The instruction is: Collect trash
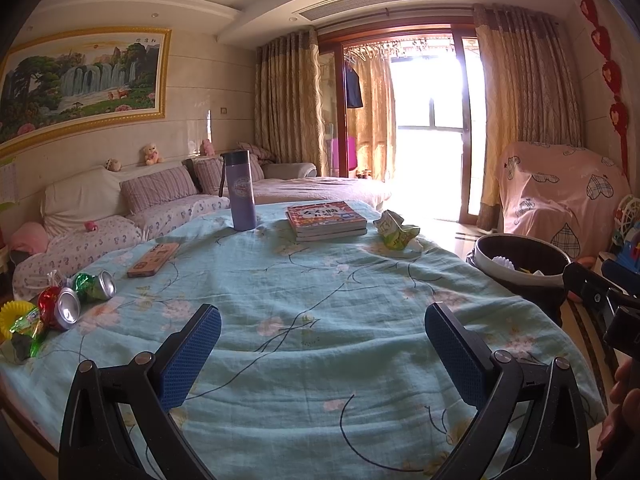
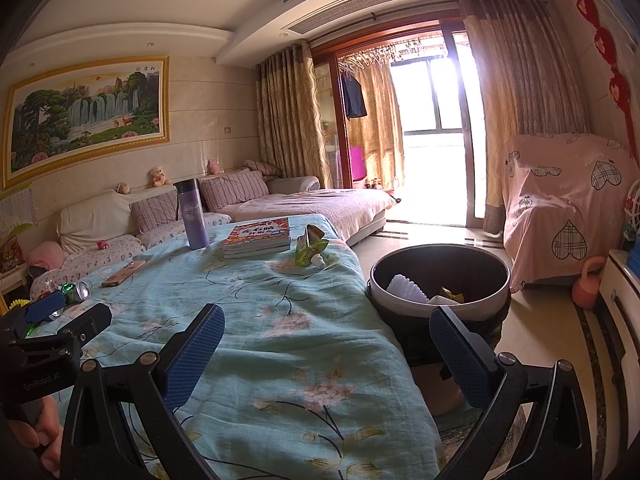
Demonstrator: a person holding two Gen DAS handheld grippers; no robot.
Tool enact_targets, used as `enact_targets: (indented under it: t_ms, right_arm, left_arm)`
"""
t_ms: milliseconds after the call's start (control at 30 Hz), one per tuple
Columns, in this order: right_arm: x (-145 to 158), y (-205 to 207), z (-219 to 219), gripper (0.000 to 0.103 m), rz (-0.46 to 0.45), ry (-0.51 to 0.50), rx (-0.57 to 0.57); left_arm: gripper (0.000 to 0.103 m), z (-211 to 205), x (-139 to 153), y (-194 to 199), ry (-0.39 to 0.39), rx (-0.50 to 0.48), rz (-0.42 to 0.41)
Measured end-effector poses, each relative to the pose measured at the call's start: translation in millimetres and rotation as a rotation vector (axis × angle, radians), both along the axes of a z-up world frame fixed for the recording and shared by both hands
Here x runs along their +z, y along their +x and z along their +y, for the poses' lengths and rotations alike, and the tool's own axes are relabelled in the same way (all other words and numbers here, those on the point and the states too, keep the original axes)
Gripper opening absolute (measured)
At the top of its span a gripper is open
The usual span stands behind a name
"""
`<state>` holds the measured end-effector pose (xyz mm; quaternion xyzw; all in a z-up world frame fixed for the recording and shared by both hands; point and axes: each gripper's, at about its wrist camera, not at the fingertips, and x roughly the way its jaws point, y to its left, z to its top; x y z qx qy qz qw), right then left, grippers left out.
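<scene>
Trash lies scattered on the cloth-covered bench (image 1: 320, 320): crushed cans (image 1: 86, 294) and wrappers (image 1: 26, 326) near left, a crumpled carton (image 1: 394, 230) far right. Both grippers, left (image 1: 322, 356) and right (image 2: 326, 354), hover with jaws released, empty, probably ready to carry pieces to the bin (image 2: 440, 276) standing right.

We look along our right gripper (image 2: 326, 350), its blue-padded jaws spread wide and empty above a table draped in a floral blue cloth (image 2: 280, 352). On the cloth stand a purple bottle (image 2: 193, 216), stacked books (image 2: 258, 237) and a crumpled green carton (image 2: 310, 250). Beside the table sits a round trash bin (image 2: 440, 280) holding white paper.
</scene>
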<state>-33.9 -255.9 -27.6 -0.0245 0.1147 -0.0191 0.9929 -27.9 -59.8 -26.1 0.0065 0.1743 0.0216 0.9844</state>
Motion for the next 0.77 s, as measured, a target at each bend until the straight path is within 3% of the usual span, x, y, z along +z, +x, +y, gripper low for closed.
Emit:
enact_targets:
  t_ms: [767]
  right_arm:
    - [-1.7,4.8,1.1,0.103,0.037,0.01,0.01]
  left_arm:
    - [0.102,-1.0,-1.2,4.2,-0.003,-0.013,0.021]
